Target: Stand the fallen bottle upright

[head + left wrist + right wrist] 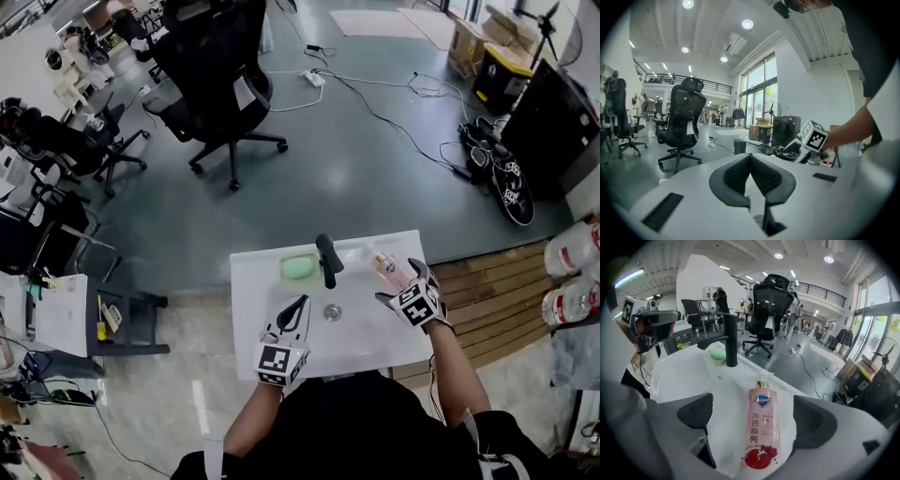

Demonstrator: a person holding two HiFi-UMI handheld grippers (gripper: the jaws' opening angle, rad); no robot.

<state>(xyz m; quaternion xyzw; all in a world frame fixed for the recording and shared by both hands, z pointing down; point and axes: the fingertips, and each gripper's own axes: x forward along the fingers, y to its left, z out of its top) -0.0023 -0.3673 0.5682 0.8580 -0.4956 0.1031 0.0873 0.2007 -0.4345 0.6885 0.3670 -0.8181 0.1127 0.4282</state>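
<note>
Pink bottle (pixel 760 427), flat on its side on the white sink (pixel 375 342), at 2 o'clock from the drain (pixel 332 312) in the head view. Gold cap at the far end, fruit picture at the near end. Right gripper (pixel 401 282) over it, tongs wide apart, one on each side of the bottle, pads not pressing on it.

Black tap (pixel 731 341) at 9 o'clock from the bottle, near but not touching. Green soap (pixel 716 354) just past the tap, also at 9 o'clock. Drain at 6 o'clock from the tap.

Left gripper (pixel 750 157) at 7 o'clock from the drain, low over the sink, tongs together with only the sink showing below them. Well apart from the bottle.

Off the sink: black chair (pixel 216 75) at 11 o'clock on the grey floor. White cord (pixel 375 112) across the floor at 12 o'clock. Wood boards (pixel 492 300) at 3 o'clock, right beside the sink.
</note>
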